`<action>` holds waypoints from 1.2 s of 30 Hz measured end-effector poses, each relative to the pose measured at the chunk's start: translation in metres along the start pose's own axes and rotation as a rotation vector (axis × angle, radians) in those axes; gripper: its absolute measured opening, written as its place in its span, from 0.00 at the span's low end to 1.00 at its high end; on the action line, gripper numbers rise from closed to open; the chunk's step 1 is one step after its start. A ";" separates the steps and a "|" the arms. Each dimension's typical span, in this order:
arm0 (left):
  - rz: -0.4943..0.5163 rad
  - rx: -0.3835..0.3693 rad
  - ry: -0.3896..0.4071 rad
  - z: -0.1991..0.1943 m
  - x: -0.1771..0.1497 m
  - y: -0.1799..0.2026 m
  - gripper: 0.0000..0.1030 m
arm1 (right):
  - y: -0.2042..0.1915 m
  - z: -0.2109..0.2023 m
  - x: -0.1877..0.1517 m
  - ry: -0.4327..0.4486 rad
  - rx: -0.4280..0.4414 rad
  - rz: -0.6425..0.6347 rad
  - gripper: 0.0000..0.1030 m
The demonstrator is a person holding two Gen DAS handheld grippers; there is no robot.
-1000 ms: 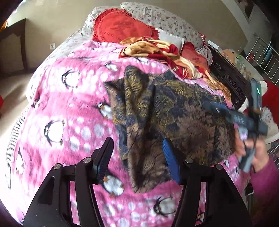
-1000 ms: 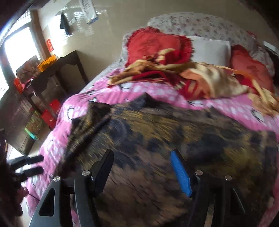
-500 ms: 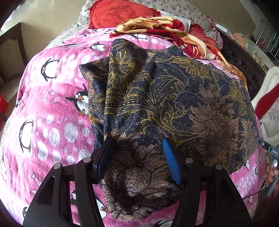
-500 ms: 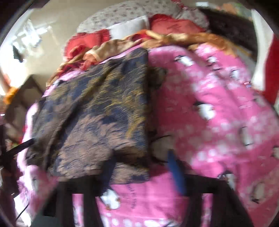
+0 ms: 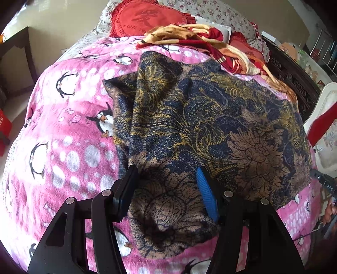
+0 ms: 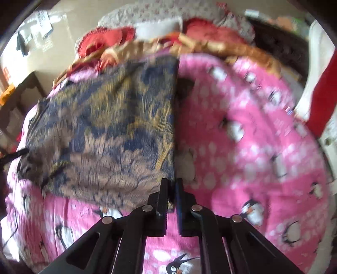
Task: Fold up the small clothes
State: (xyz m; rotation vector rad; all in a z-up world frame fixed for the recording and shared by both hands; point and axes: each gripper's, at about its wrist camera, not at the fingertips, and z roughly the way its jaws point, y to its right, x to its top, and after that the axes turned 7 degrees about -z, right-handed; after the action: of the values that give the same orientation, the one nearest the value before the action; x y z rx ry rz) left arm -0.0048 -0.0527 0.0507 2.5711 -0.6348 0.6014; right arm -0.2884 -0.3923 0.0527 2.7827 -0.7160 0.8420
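- Dark navy garment with gold and tan floral print (image 5: 210, 126) lies spread on the pink penguin-print fleece blanket (image 5: 69, 130) covering the bed; landmark for all positions below is this blanket.
- Garment sits mid-blanket, its far edge near the red-and-yellow crumpled cloth (image 5: 202, 42) at the blanket's head end, just short of the red heart-shaped cushion (image 5: 145, 19).
- Left gripper (image 5: 166, 185): fingers spread apart, hovering over the garment's near hem, holding nothing.
- Right gripper (image 6: 171, 187): fingers drawn together at the garment's near right corner (image 6: 168, 164); it appears to pinch the fabric edge, but the right wrist view is motion-blurred, so the bite is not certain.
- Risk: a shallow pinch on that corner could slip once lifted, because only a thin edge seems to sit between the fingers.
- Risk: with the left gripper still unattached, pulling from one corner alone would drag the garment askew across the blanket and bunch it.
- Risk: the fleece nap may cling to the knit and resist a clean fold-over.
- Garment look: soft, slack knit, large flower motifs in tan near the hem, denser navy-gold paisley toward the far end.
- Left side of the garment is already doubled over in a long ridge; the near hem is rumpled, the right edge fairly straight.
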 end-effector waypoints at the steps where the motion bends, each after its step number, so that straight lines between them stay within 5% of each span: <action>1: -0.005 0.000 0.008 -0.004 -0.001 -0.002 0.56 | -0.001 -0.009 0.005 0.033 -0.011 0.013 0.33; 2: -0.011 0.006 0.017 -0.008 -0.002 -0.004 0.56 | -0.005 -0.020 0.014 0.089 0.010 0.029 0.42; 5: -0.041 0.008 0.036 -0.016 -0.007 -0.013 0.56 | -0.031 -0.028 0.039 0.168 0.129 0.022 0.43; 14: -0.161 0.015 -0.024 -0.001 -0.016 -0.039 0.56 | -0.216 0.069 0.139 0.109 0.428 -0.256 0.40; 23: -0.158 0.025 -0.006 0.002 -0.020 -0.040 0.57 | -0.324 0.129 0.194 0.089 0.367 -0.433 0.40; 30: -0.148 0.022 0.003 0.006 -0.018 -0.039 0.57 | -0.349 0.135 0.208 0.077 0.291 -0.490 0.42; 36: -0.155 0.014 0.014 0.005 -0.020 -0.041 0.58 | -0.341 0.124 0.205 0.016 0.388 -0.410 0.46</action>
State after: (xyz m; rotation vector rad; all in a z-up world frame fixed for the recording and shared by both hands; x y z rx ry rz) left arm 0.0017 -0.0159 0.0249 2.5974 -0.4229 0.5728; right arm 0.0864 -0.2091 0.0629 3.0808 0.0414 0.9962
